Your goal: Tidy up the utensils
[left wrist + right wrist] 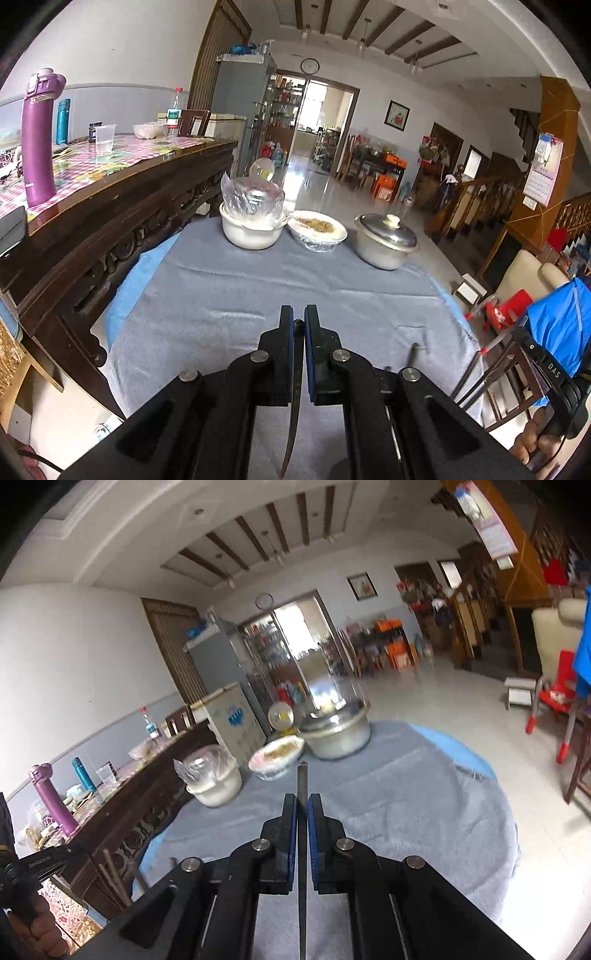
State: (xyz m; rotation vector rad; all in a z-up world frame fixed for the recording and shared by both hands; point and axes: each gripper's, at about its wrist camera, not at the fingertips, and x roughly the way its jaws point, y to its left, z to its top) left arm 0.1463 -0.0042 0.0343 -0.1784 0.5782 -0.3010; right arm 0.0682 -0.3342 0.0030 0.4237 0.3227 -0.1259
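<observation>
In the left wrist view, my left gripper [299, 314] is shut on a thin dark chopstick [293, 417] that runs back between the pads toward the camera. It hangs above the grey cloth of the round table [240, 295]. In the right wrist view, my right gripper [303, 801] is shut on another dark chopstick [302, 779], whose blunt tip sticks out past the fingertips toward the dishes. The right tool's body and the hand holding it show at the right edge of the left wrist view. The left tool's body shows at the left edge of the right wrist view.
At the table's far edge stand a white pot [251, 232] with a plastic-wrapped bowl, a film-covered plate of food [317, 229] and a lidded metal pot [386, 240]. A dark carved sideboard [122, 206] with a purple bottle [38, 136] runs along the left. Chairs stand at the right.
</observation>
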